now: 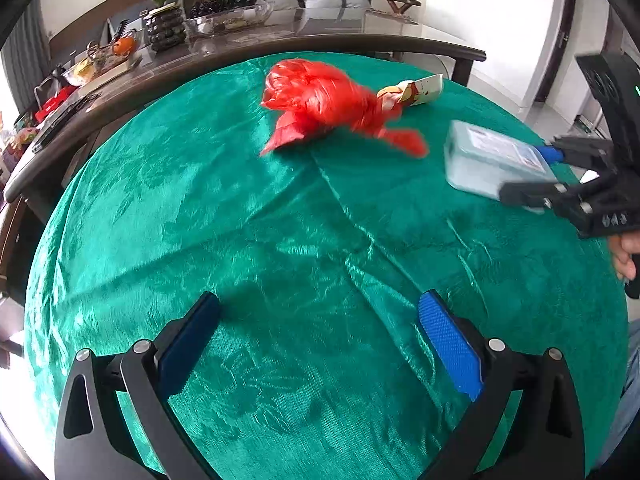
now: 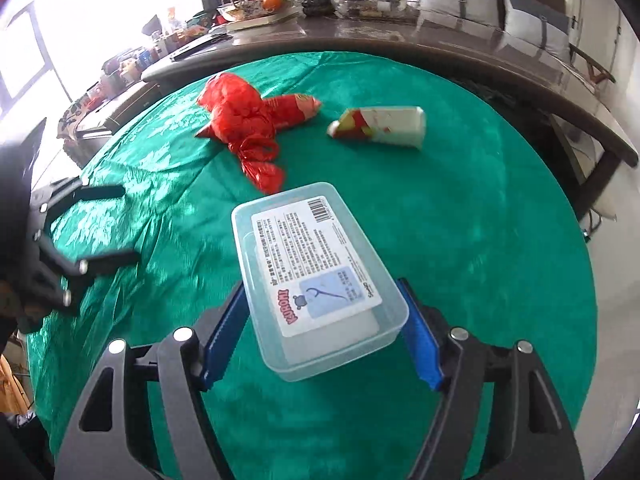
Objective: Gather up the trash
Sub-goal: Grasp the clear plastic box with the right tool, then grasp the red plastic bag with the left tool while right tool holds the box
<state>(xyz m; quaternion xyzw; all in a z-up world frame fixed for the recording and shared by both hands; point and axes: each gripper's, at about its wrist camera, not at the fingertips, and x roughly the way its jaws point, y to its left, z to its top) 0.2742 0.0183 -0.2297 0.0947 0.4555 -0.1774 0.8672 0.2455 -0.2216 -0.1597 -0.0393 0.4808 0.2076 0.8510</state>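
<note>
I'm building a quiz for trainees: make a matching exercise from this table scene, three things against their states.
Things:
1. clear plastic box
2. red plastic bag
3. left gripper

States:
A. open, nothing between its fingers
B. crumpled, lying on the green cloth
C. between the right gripper's blue fingers

Pairs: 1-C, 2-B, 3-A

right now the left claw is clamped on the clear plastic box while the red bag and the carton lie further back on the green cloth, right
Not quite: the right claw holds the clear plastic box, as the right wrist view shows, with a pad on each side. The left claw is open and empty over the green cloth. The red bag and the carton do lie further back.
</note>
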